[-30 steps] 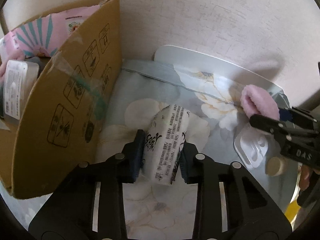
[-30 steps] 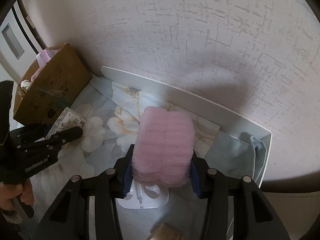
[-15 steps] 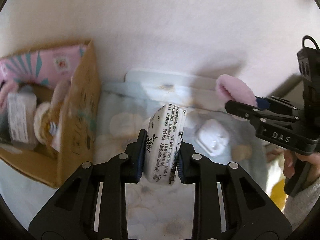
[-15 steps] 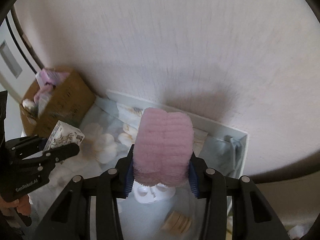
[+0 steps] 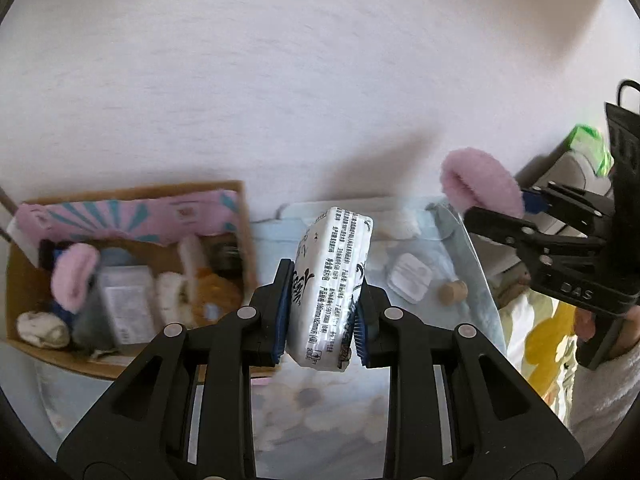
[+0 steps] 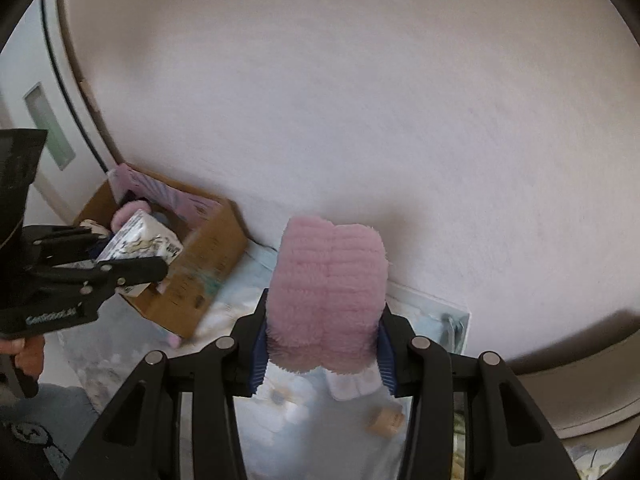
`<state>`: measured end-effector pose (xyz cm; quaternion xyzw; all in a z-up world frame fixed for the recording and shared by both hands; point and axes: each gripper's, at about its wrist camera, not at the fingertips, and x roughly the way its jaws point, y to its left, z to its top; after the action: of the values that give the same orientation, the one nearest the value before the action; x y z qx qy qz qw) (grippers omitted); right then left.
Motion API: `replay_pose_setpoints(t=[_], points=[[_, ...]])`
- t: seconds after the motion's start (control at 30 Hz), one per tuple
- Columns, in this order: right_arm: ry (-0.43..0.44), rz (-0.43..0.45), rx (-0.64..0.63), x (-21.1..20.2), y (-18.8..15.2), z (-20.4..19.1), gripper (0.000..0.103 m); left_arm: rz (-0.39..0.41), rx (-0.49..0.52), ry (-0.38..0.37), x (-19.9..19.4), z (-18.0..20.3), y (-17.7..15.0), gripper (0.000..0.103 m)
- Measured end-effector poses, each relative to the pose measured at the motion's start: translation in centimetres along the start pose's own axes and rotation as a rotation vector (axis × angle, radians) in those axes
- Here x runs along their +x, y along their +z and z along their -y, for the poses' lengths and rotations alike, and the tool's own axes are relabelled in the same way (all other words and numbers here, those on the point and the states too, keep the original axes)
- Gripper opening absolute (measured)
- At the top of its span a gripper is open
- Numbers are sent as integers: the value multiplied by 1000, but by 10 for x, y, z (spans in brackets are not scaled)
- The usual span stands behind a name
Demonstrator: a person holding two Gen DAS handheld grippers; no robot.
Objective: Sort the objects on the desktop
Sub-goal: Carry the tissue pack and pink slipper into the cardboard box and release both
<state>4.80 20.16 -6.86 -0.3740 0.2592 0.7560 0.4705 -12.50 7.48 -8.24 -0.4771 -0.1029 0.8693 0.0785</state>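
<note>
Left wrist view: left gripper (image 5: 320, 316) clamps one tissue pack (image 5: 330, 288); right gripper (image 6: 322, 346) clamps one pink fuzzy sock (image 6: 326, 296).

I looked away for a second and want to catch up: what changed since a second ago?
Both grippers rose from the floral cloth. The left gripper carried the tissue pack up and toward the cardboard box; the right gripper lifted the pink fluffy pad. Both grips stayed shut; the white case and cork stayed put.
</note>
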Motion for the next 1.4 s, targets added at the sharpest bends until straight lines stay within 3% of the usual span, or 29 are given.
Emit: replay_pose_setpoints(t=[0.03, 0.3, 0.67, 0.9, 1.4], points=[[3, 8, -7, -3, 4, -7, 41, 3, -10, -2, -16, -7, -7, 23], [47, 27, -72, -3, 31, -78, 41, 34, -51, 16, -21, -61, -3, 23], [126, -55, -131, 55, 54, -166, 41, 3, -57, 78, -33, -148, -3, 23], [125, -112, -112, 77, 55, -176, 41, -44, -70, 82, -15, -185, -13, 23], [115, -155, -78, 98, 53, -186, 41, -87, -46, 79, 8, -202, -24, 23]])
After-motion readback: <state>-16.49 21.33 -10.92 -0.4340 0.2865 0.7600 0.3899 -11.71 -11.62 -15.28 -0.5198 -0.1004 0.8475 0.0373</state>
